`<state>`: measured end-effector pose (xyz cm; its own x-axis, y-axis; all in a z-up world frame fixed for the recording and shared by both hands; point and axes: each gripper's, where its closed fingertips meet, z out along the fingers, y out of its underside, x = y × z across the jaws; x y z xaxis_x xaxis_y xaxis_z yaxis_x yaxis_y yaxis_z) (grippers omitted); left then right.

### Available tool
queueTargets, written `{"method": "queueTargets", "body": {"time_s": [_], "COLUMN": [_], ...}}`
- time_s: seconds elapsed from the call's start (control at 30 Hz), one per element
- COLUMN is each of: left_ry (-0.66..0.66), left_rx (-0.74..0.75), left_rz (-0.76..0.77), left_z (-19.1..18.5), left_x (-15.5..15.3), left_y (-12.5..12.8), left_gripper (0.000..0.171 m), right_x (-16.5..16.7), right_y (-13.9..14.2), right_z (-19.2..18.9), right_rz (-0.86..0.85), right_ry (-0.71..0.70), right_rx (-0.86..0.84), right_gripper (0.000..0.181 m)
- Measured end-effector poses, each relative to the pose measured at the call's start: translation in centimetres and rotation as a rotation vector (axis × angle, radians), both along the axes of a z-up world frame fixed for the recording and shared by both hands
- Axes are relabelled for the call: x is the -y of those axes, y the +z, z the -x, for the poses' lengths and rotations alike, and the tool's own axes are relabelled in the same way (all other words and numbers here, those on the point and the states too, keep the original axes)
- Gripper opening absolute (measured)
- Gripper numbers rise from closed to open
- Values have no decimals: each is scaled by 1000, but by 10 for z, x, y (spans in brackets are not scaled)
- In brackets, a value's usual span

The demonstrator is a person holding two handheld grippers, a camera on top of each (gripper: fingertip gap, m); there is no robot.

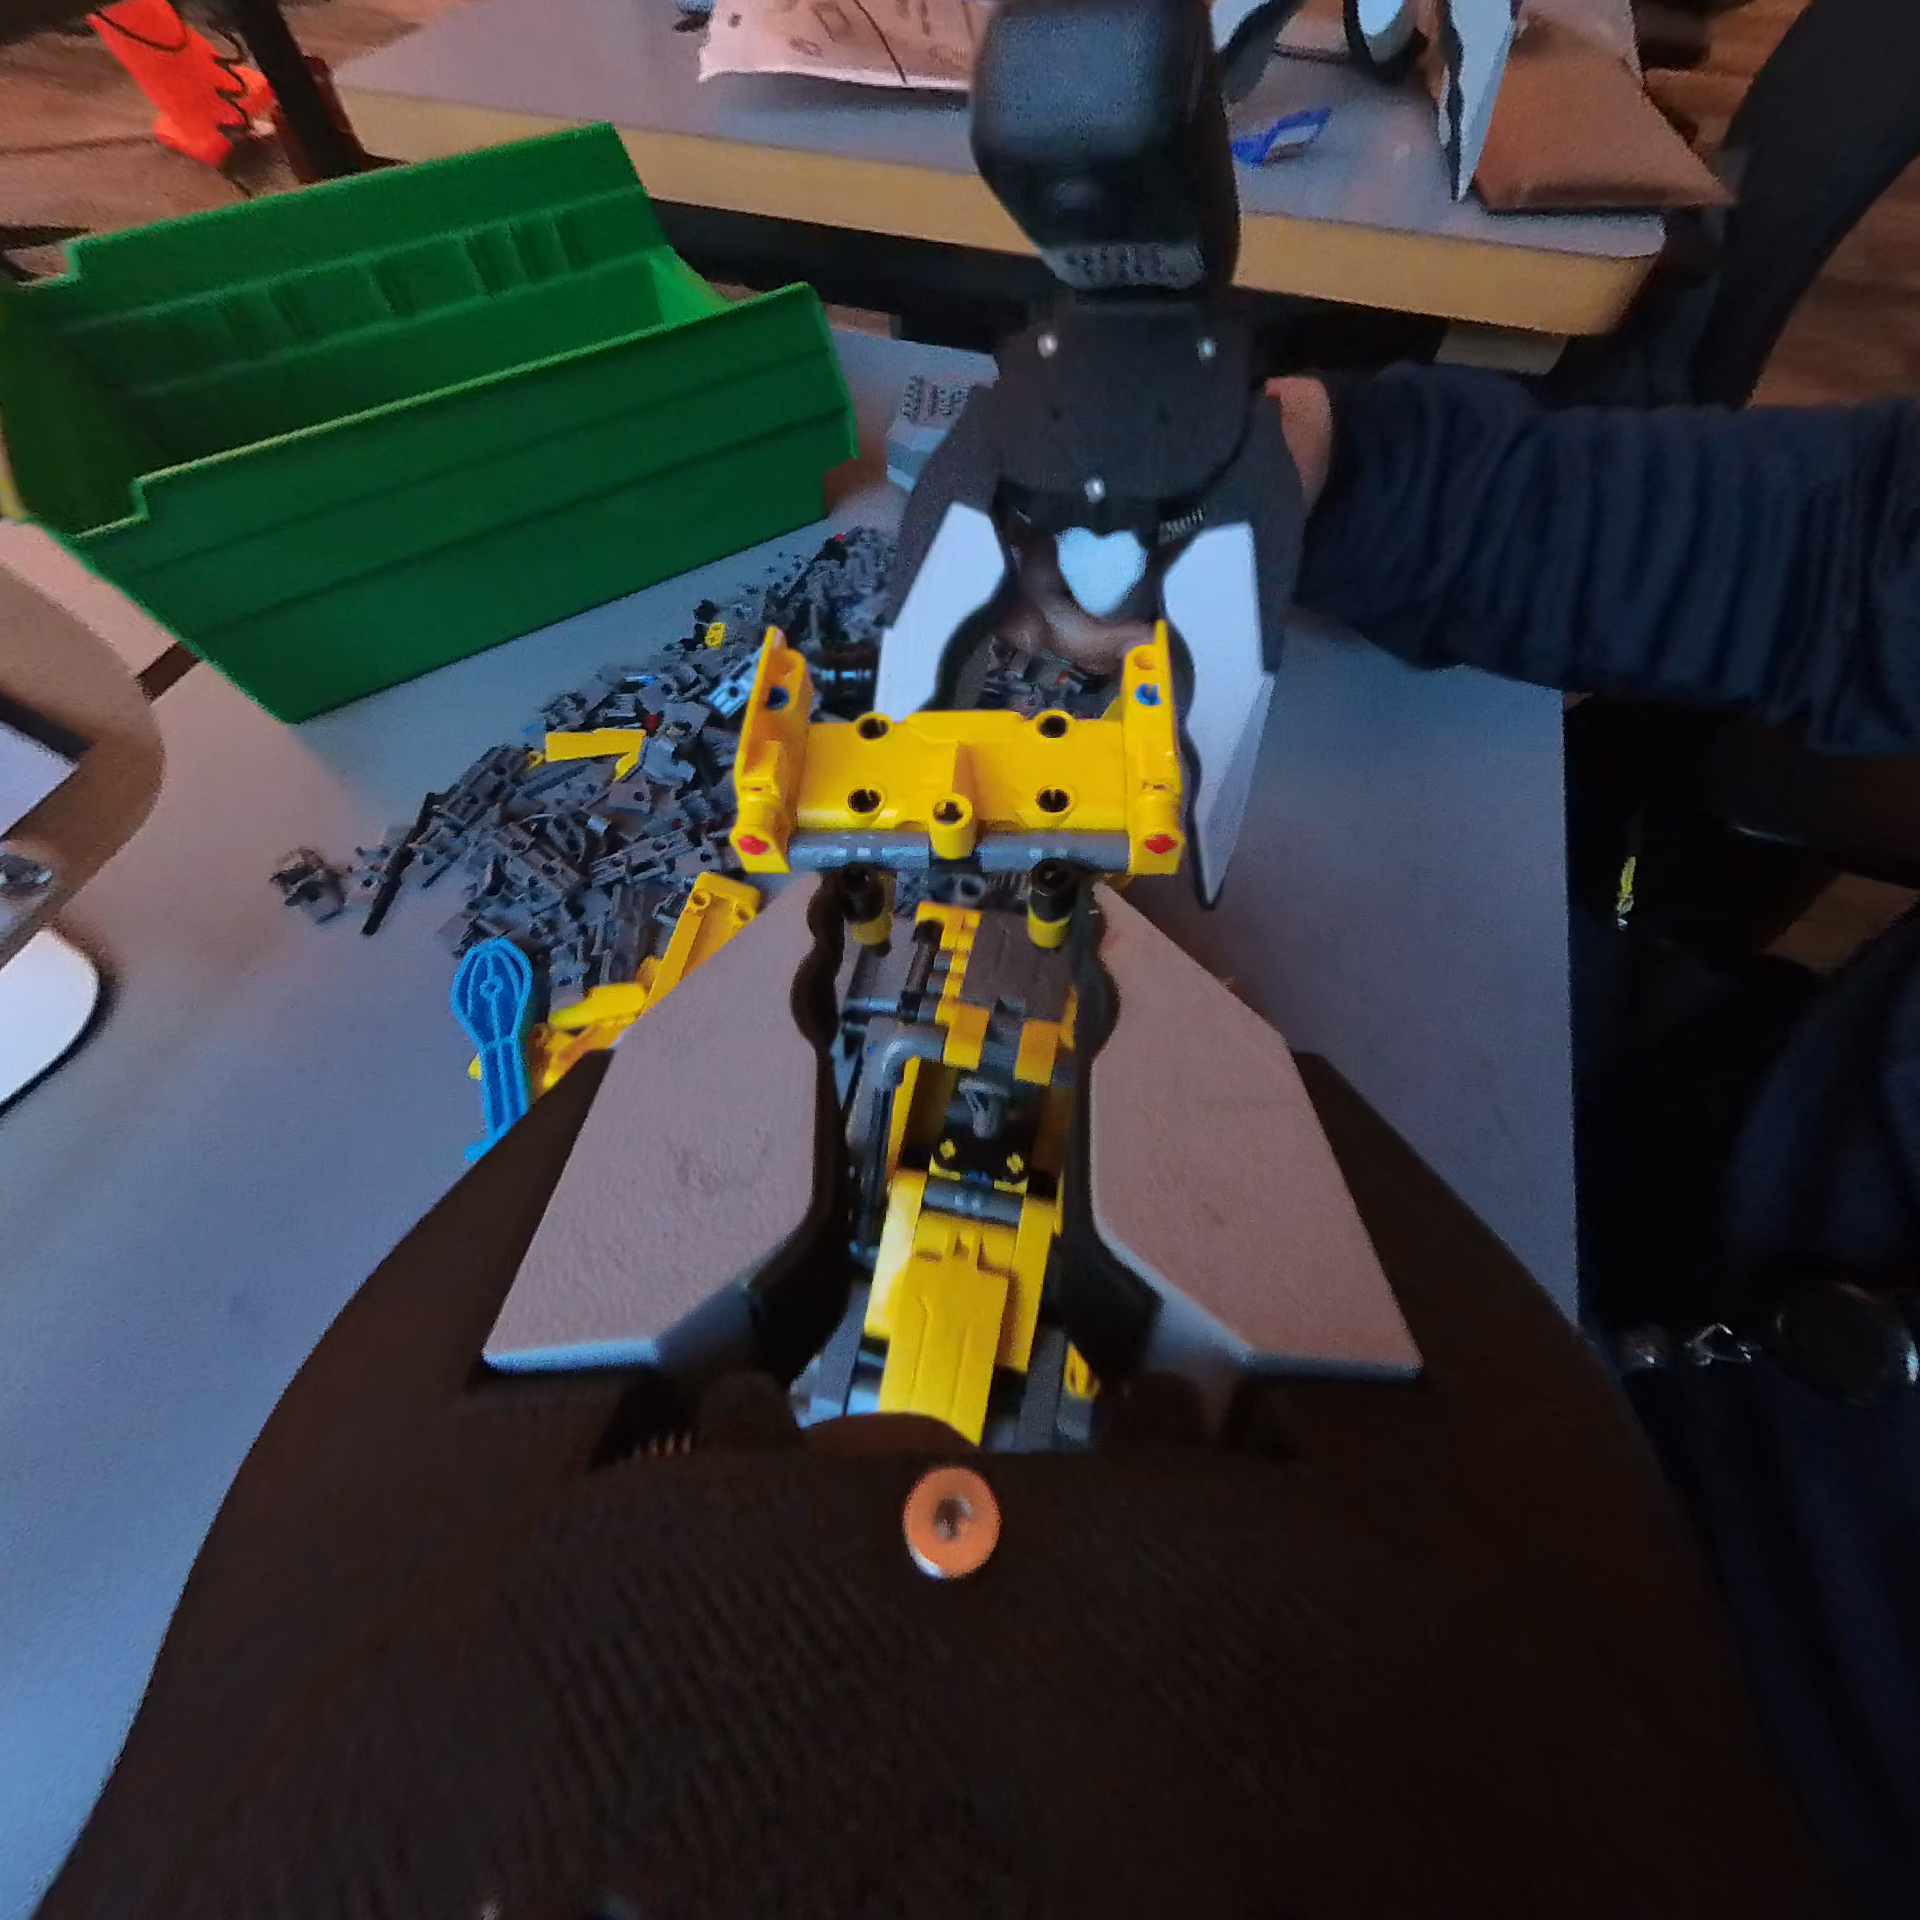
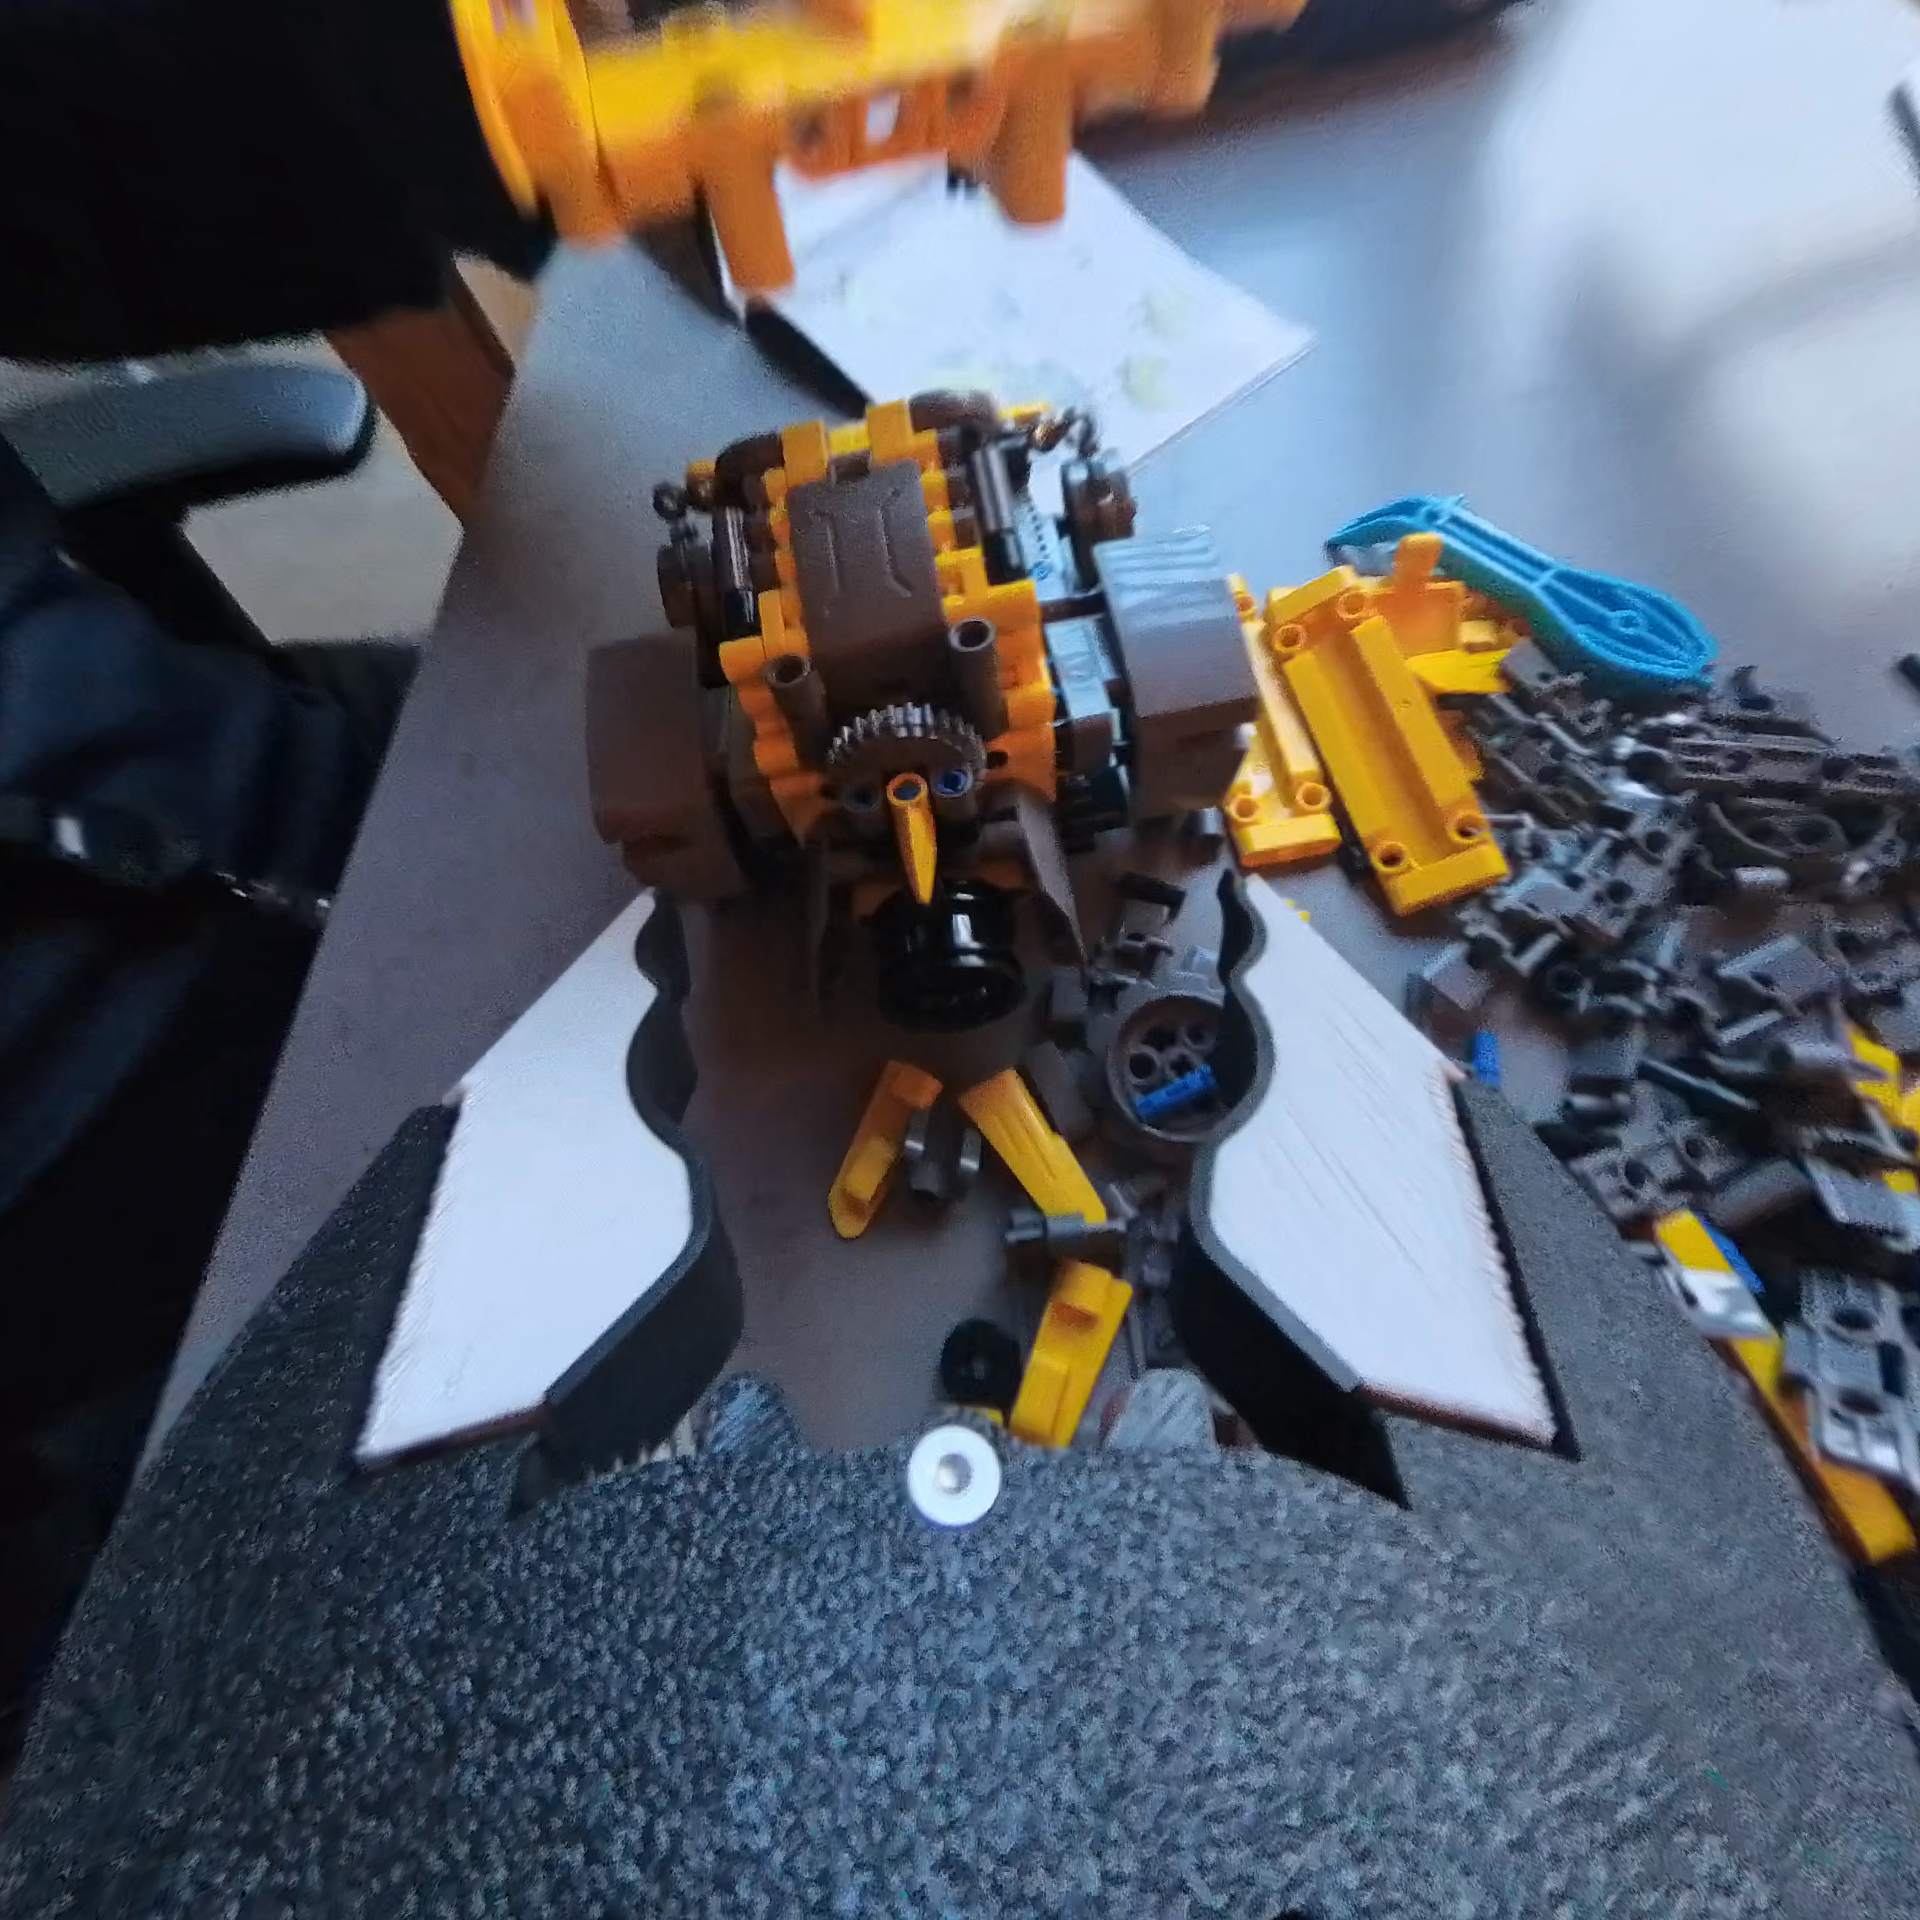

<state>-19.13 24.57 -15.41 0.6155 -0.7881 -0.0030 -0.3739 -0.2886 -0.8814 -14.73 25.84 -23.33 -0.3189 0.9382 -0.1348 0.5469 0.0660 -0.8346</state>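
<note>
The grey table [image 1: 260,1195] fills most of both views. A green bin [image 1: 416,416] sits at 10 o'clock in the left wrist view. Below it, toward centre, spreads a pile of grey parts [image 1: 582,821], which runs along the 3 o'clock edge in the right wrist view [image 2: 1704,935].

The yellow model [image 1: 966,1091] lies between the fingers of the left gripper [image 1: 961,914], whose jaws are narrowed onto its sides and hold it. The model's yellow front frame sticks out past the fingertips at 12 o'clock. From the other end the model [image 2: 883,665] shows a grey gear at its face.

The right gripper [image 1: 1081,748] faces it from 12 o'clock in the left wrist view, a dark sleeve [image 1: 1610,540] behind it at 2 o'clock. Its jaws stand wide, flanking the frame; whether they touch it I cannot tell. In its own view the right gripper [image 2: 951,925] holds nothing, its tips just short of the model.

A white sheet [image 2: 1039,301] lies at 12 o'clock behind the model. A yellow panel [image 2: 1371,727] lies at 2 o'clock, and a blue tool [image 2: 1538,592] just beyond it.
</note>
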Motion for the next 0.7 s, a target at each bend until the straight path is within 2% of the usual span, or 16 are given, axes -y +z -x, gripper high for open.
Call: {"method": "queueTargets", "body": {"time_s": [0.07,0.1,0.13,0.23,0.33,0.47,0.57,0.7], "left_ry": [31,43,51,53,76,72,73,48], "left_rx": [7,17,31,66,28,47,40,37], "left_rz": [-3,-3,1,21,24,32,53,59], "left_z": [12,17,21,29,42,51,54,45], "left_x": [7,12,17,32,41,53,59,66], "left_y": [2,3,3,0,-10,-11,-15,-19], "left_gripper": [40,40,40,40,40,40,40,40], "right_x": [6,13,18,29,42,66,80,83], "right_y": [-13,-17,-19,-21,-22,-23,-22,-22], "right_z": [9,11,13,11,7,-5,-16,-22], "right_rz": [-57,-59,-59,-120,-149,-185,-149,-115], "right_ry": [14,40,56,69,79,147,217,249], "right_rx": [50,74,91,111,118,90,60,66], "right_gripper": [92,82,61,62,63,65,64,64]}}
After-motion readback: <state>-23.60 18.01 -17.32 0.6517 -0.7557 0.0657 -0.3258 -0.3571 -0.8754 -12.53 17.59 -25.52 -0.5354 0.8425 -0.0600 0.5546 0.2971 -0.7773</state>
